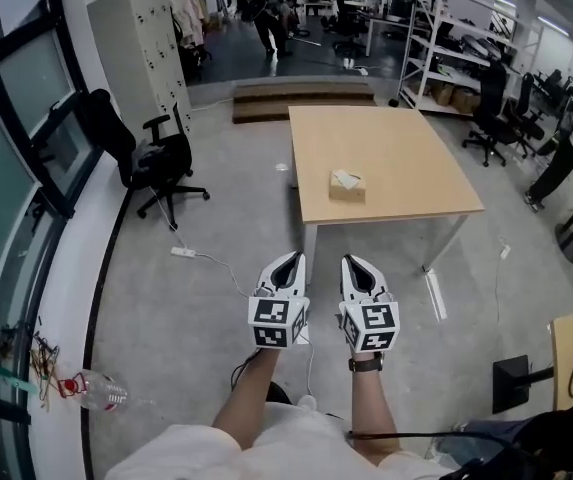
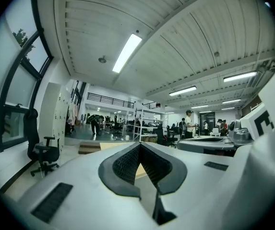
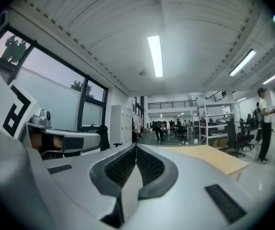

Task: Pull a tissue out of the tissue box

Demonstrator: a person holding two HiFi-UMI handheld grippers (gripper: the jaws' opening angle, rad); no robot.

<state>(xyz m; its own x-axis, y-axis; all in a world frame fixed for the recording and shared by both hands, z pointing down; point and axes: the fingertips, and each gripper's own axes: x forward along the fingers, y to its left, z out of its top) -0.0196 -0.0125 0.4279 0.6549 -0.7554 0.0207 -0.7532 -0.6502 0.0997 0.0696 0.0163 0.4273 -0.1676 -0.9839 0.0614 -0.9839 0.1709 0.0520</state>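
Note:
A tan tissue box (image 1: 347, 185) with a white tissue poking from its top sits near the front edge of a light wooden table (image 1: 406, 158) ahead of me. My left gripper (image 1: 289, 260) and right gripper (image 1: 358, 264) are held side by side, level, well short of the table, over the grey floor. Both have their jaws shut with nothing between them. In the left gripper view the left gripper (image 2: 140, 146) shows its tips meeting, and in the right gripper view the right gripper (image 3: 136, 147) does too. The table (image 3: 214, 156) edge shows to the right there.
A black office chair (image 1: 156, 163) stands to the left by a grey locker cabinet (image 1: 146, 48). A white power strip and cable (image 1: 184, 252) lie on the floor. Shelving (image 1: 456, 58), chairs and people fill the back and right. A plastic bottle (image 1: 91, 390) lies at lower left.

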